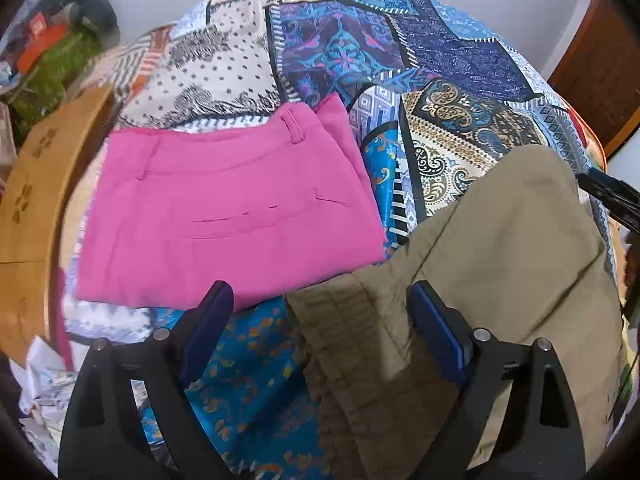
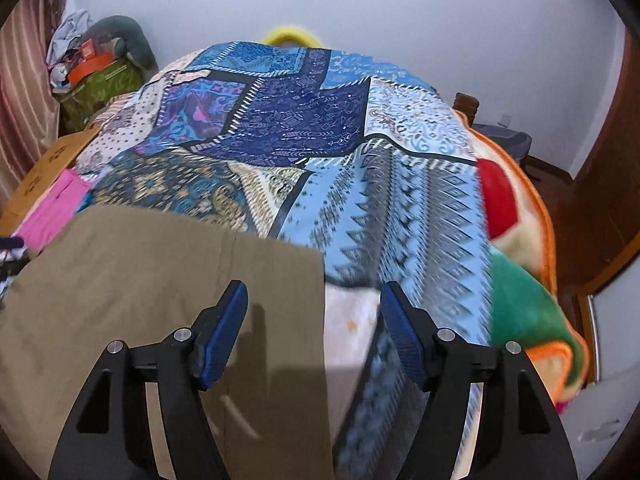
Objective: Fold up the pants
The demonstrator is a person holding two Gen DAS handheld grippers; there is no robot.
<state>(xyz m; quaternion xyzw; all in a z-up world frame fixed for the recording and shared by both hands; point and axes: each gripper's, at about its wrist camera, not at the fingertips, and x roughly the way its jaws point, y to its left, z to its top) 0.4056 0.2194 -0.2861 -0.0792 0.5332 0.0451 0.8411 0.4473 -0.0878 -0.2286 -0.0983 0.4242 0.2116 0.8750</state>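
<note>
Khaki pants (image 1: 500,260) lie on the patterned bedspread (image 1: 340,40), their gathered waistband (image 1: 352,320) near my left gripper (image 1: 320,308), which is open and empty just above the band's left end. In the right wrist view the khaki pants (image 2: 140,280) spread flat at lower left, and my right gripper (image 2: 314,300) is open and empty over their right edge. Folded pink pants (image 1: 224,216) lie to the left of the khaki ones; a strip of them shows in the right wrist view (image 2: 52,208).
A cardboard box (image 1: 36,200) stands at the bed's left side, with a green bag and clutter (image 2: 96,80) behind it. A fleece blanket in orange, red and green (image 2: 520,280) hangs off the bed's right edge. A wooden door (image 2: 600,200) stands at right.
</note>
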